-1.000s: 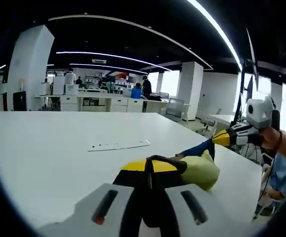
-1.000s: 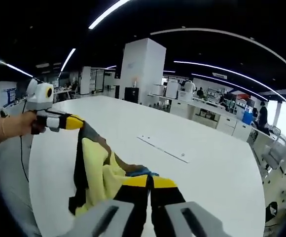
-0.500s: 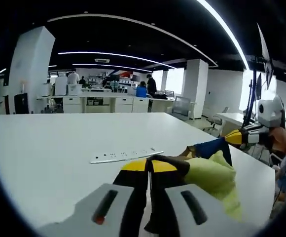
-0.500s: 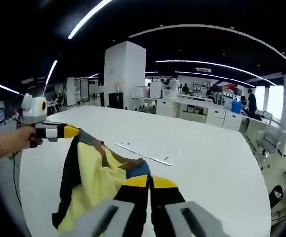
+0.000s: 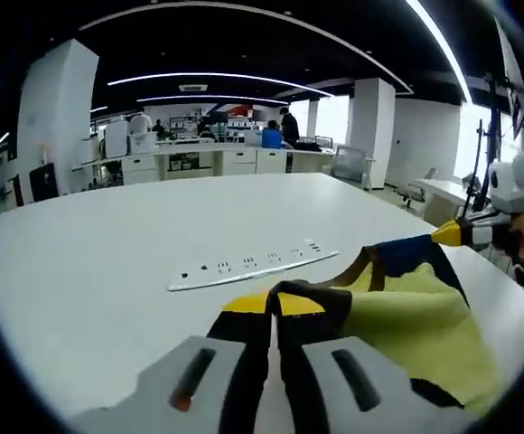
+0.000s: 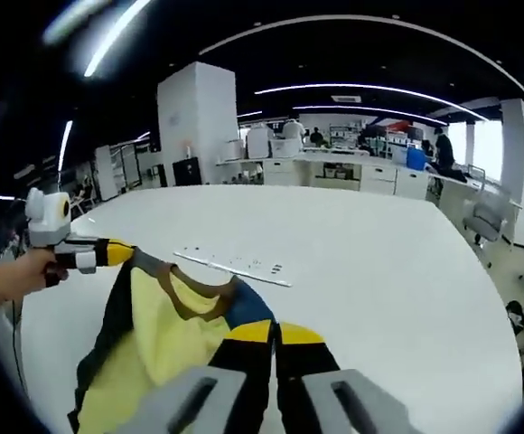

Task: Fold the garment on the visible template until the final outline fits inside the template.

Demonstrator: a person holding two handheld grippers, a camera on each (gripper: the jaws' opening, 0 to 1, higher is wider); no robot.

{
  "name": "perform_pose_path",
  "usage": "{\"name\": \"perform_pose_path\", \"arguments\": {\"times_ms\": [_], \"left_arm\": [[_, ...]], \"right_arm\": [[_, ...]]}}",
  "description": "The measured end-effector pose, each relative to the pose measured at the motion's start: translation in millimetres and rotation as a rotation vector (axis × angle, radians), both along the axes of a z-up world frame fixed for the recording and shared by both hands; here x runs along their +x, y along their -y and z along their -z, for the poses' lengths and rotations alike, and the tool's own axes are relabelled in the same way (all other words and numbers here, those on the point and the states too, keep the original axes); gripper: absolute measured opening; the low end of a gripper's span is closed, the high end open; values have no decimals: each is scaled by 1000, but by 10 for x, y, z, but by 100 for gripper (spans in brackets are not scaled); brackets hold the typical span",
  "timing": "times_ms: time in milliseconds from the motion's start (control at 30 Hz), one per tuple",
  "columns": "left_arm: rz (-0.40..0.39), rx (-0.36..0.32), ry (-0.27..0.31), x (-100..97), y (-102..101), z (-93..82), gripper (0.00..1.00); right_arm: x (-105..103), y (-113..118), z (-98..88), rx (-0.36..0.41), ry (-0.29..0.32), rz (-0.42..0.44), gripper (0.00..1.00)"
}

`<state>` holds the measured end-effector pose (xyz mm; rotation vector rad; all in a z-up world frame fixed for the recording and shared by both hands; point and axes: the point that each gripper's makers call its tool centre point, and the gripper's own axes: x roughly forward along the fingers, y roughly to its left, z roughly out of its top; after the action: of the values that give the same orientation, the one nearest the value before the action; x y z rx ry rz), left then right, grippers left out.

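A yellow garment (image 5: 416,330) with black and blue trim hangs stretched between my two grippers above a white table (image 5: 108,271). My left gripper (image 5: 274,306) is shut on one edge of the garment (image 6: 149,339); in the right gripper view the left gripper (image 6: 122,253) is at the left, held by a hand. My right gripper (image 6: 273,333) is shut on the blue-trimmed corner; in the left gripper view the right gripper (image 5: 452,235) appears at the right. No template outline is discernible on the table.
A white power strip (image 5: 253,268) lies on the table, also in the right gripper view as a power strip (image 6: 235,265). Desks, pillars and people stand far behind. An office chair (image 6: 483,221) sits past the table edge.
Both views have tilted down toward the table. The grippers have drawn apart, and the bunched garment has spread into a wider sheet between them.
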<state>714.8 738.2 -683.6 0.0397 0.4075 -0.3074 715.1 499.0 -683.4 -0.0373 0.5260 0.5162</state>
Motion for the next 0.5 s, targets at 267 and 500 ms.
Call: {"name": "perform_pose_path", "arguments": {"times_ms": [267, 500], "left_arm": [[15, 82, -81, 209, -13, 390, 0], [30, 158, -135, 257, -31, 613, 0]], "right_arm": [[203, 129, 428, -33, -87, 72, 0], [193, 173, 627, -54, -134, 103, 0]]}}
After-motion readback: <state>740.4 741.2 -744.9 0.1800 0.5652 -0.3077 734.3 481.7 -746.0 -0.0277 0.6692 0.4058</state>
